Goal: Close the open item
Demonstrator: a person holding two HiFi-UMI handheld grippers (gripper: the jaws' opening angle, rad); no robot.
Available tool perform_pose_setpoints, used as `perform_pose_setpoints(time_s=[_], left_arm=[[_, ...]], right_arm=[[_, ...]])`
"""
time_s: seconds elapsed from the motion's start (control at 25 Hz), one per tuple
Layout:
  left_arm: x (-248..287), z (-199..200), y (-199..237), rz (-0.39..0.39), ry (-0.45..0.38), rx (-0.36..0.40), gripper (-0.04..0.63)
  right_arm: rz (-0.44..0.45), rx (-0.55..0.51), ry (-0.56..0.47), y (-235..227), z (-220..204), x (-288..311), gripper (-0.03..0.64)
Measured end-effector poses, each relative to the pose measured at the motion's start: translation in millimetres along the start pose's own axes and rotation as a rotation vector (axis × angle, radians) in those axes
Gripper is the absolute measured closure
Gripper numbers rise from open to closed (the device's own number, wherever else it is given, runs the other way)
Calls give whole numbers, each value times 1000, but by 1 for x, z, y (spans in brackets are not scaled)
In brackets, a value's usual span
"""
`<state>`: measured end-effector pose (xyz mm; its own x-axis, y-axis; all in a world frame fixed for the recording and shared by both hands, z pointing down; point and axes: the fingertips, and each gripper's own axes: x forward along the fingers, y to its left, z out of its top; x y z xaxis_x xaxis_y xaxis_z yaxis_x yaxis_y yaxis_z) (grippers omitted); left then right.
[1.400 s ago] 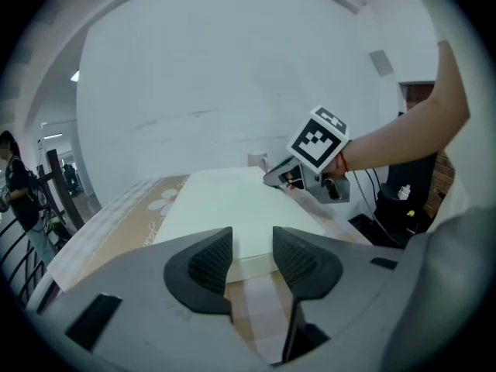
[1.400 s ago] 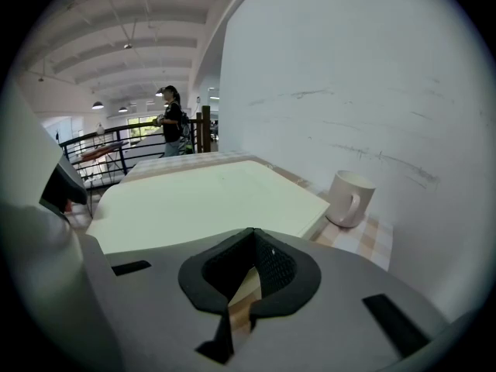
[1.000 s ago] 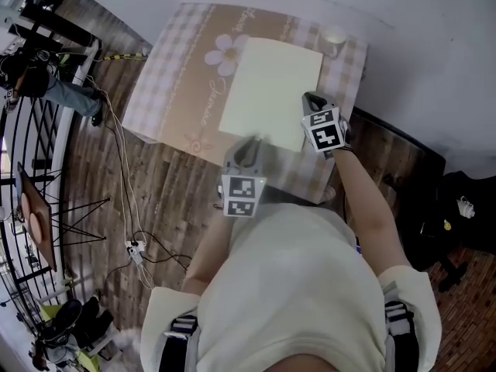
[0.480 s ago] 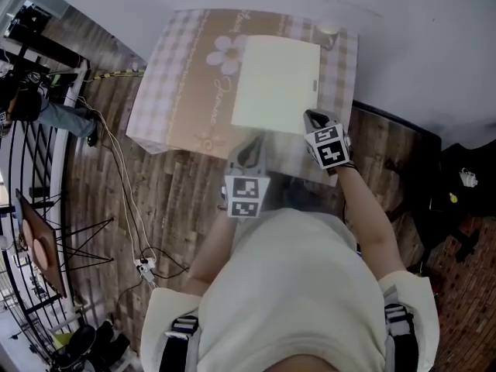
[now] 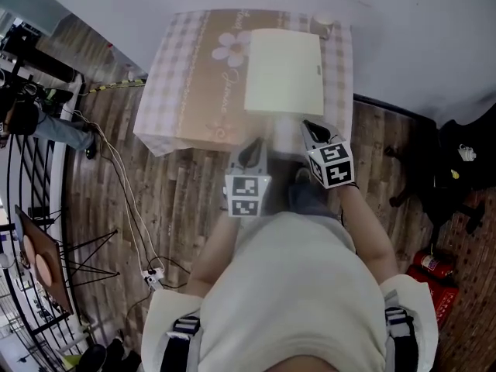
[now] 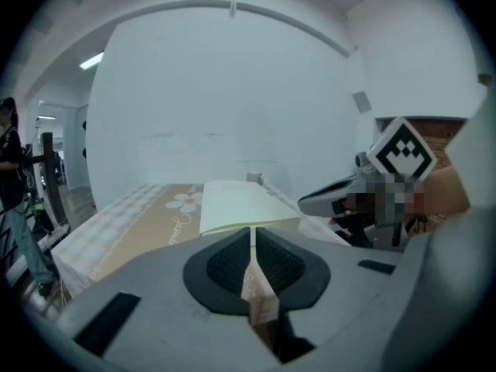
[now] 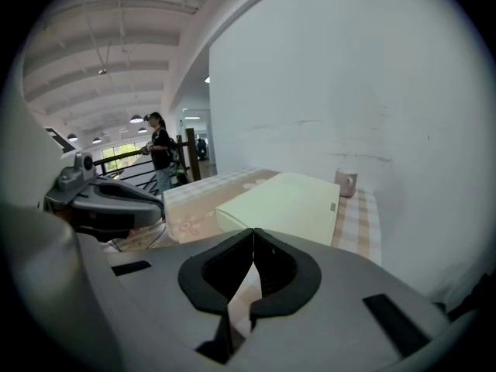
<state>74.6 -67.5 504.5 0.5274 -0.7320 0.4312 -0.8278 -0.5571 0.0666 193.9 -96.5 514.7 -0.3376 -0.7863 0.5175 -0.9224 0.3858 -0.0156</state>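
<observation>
A flat pale green case point(image 5: 283, 72) lies shut on the checked tablecloth point(image 5: 194, 76); it also shows in the left gripper view point(image 6: 236, 205) and the right gripper view point(image 7: 283, 200). Both grippers hang off the table's near edge, over the wooden floor, apart from the case. My left gripper point(image 5: 249, 147) point(image 6: 253, 235) is closing, its pads almost together with nothing between them. My right gripper point(image 5: 310, 129) point(image 7: 253, 239) is shut and empty, just right of the left one.
A small white cup point(image 5: 322, 23) point(image 7: 346, 182) stands at the table's far right corner by the white wall. Cables point(image 5: 132, 208) run across the floor on the left. A fire extinguisher point(image 5: 430, 266) lies at the right. A person point(image 7: 160, 157) stands far off by a railing.
Both grippers have drawn back from the case, off the table's near edge. The view has backed away from the table. The case has stayed shut.
</observation>
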Motion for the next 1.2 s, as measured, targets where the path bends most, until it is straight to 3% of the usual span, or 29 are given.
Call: perform_pose_setpoints(time_s=[0.6,1.2], left_arm=[[-94,-36,15,9,1,-30,574],[-122,-49,28,26,-4,-36,574]], right_arm=[[50,37,-92,113,-12,-59,617],[91,21,-119,151,-10,-69,617]])
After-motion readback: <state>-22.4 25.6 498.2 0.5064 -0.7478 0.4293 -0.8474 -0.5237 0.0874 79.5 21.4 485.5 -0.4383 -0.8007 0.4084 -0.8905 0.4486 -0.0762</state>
